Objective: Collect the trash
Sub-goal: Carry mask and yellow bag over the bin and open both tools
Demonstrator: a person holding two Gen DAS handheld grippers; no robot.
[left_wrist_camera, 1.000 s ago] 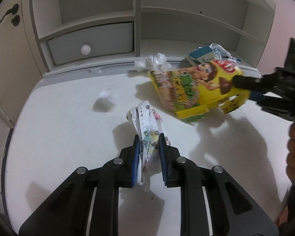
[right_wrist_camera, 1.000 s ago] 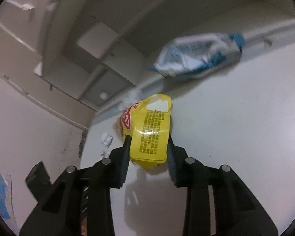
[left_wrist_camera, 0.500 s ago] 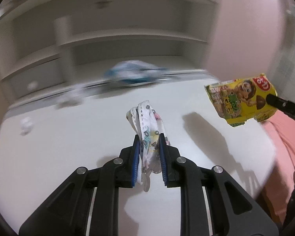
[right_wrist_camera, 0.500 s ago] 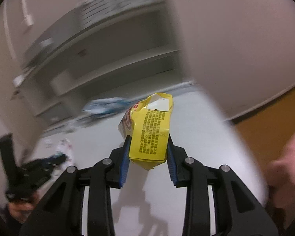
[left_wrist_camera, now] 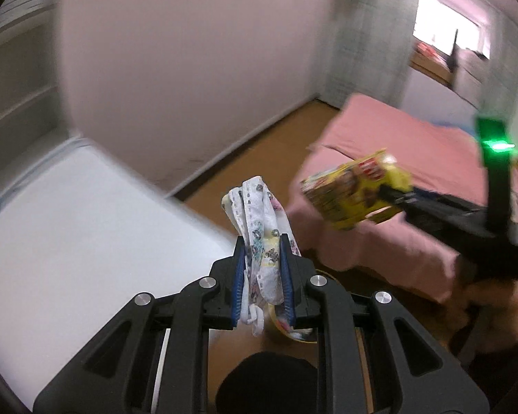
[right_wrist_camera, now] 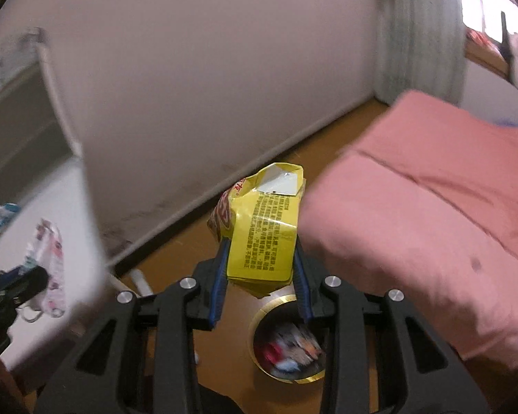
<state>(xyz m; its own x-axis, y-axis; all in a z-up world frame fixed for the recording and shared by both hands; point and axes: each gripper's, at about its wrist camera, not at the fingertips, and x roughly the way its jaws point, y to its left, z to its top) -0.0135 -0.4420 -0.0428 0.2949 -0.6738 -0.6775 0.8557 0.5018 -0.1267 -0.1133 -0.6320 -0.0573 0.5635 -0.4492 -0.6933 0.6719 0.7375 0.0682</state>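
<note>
My left gripper (left_wrist_camera: 261, 276) is shut on a white patterned wrapper (left_wrist_camera: 259, 220), held past the corner of the white desk (left_wrist_camera: 69, 241). My right gripper (right_wrist_camera: 259, 276) is shut on a crumpled yellow snack bag (right_wrist_camera: 266, 234), which also shows at the right of the left wrist view as the yellow snack bag (left_wrist_camera: 352, 193). Just below the right gripper on the floor stands a round bin with a gold rim (right_wrist_camera: 259, 317), with colourful trash inside. The left gripper with its wrapper (right_wrist_camera: 48, 258) appears at the left edge of the right wrist view.
A bed with a pink cover (right_wrist_camera: 431, 207) fills the right side. Brown wooden floor (left_wrist_camera: 259, 145) runs between bed, wall and desk. A blue and white wrapper (right_wrist_camera: 0, 215) lies far back on the desk. A window (left_wrist_camera: 445, 31) glows at the far right.
Both grippers have swung away from the desk and its shelves toward the floor and bed, each still holding its trash. The gold-rimmed bin has come into the right wrist view.
</note>
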